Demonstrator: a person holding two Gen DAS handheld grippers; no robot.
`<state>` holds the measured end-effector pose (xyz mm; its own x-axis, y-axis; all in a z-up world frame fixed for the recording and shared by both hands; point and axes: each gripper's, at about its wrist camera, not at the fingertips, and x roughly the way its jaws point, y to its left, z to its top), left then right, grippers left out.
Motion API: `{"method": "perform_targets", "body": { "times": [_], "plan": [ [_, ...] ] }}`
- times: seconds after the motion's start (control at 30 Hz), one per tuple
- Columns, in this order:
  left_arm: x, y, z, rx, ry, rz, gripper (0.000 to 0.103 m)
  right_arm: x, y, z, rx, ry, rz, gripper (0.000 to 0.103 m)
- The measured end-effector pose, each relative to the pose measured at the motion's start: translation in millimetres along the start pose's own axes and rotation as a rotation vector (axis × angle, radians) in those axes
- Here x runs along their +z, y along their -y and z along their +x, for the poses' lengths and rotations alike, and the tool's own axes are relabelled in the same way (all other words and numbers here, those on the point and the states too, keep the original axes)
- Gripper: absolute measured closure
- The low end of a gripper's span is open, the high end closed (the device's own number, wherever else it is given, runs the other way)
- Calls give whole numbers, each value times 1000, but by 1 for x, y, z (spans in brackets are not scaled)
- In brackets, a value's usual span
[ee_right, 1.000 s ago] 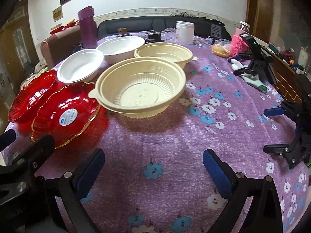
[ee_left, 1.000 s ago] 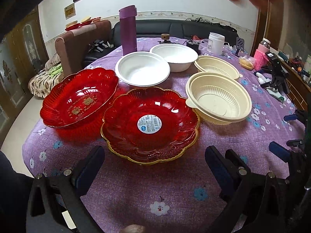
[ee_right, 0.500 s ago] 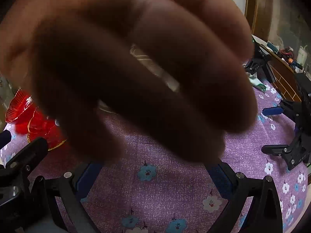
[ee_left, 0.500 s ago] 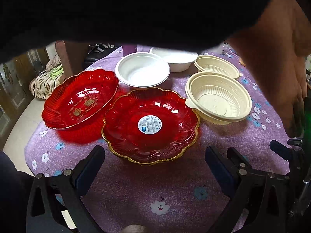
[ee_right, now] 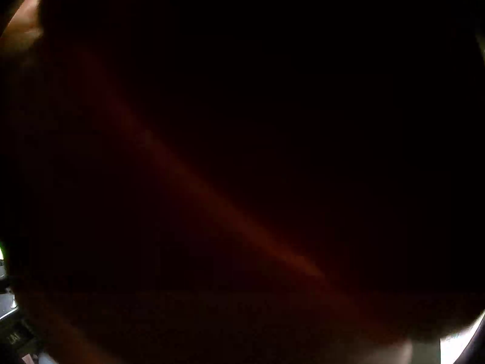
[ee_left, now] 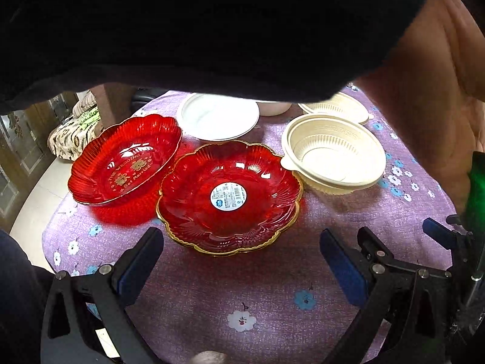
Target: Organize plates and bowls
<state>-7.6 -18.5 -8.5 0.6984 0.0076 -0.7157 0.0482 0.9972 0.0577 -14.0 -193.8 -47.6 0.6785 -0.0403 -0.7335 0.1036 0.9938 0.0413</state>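
Plates come first, we judge: the scalloped red translucent plate with a gold rim and a round white label [ee_left: 229, 195] lies on the purple flowered tablecloth [ee_left: 272, 297] straight ahead of our left gripper [ee_left: 239, 261], so we would take it by its near rim, lift it level and set it into the matching red plate with gold lettering [ee_left: 125, 159], which leans tilted just beside it at the left, their rims overlapping. A shallow bite on the scalloped edge should do; the glossy plastic may slip if we pinch only the tip of a lobe.

The ribbed cream plastic bowl with a tab [ee_left: 333, 154] sits just right of the labelled plate, a second cream bowl [ee_left: 336, 107] behind it, and a white shallow bowl [ee_left: 218, 115] further back; these would nest afterwards.

Our left gripper hovers low with its blue-padded jaws spread wide and holding nothing. A dark sleeve [ee_left: 212, 30] and bare forearm [ee_left: 424, 97] reach across above the table. The right wrist view is almost wholly dark, covered by something close, so we cannot tell how the right gripper's fingers stand.
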Motion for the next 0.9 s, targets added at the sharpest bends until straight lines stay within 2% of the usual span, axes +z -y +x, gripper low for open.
{"method": "perform_targets", "body": {
  "times": [0.5,0.9],
  "plan": [
    [-2,-6,1,-5,-7,-13,0,-7,-2,-11,-102,40,-72,1],
    [-17,-53,12,49,-54,-110,0,-17,10,-12,-147,24,-96,1]
  ]
}}
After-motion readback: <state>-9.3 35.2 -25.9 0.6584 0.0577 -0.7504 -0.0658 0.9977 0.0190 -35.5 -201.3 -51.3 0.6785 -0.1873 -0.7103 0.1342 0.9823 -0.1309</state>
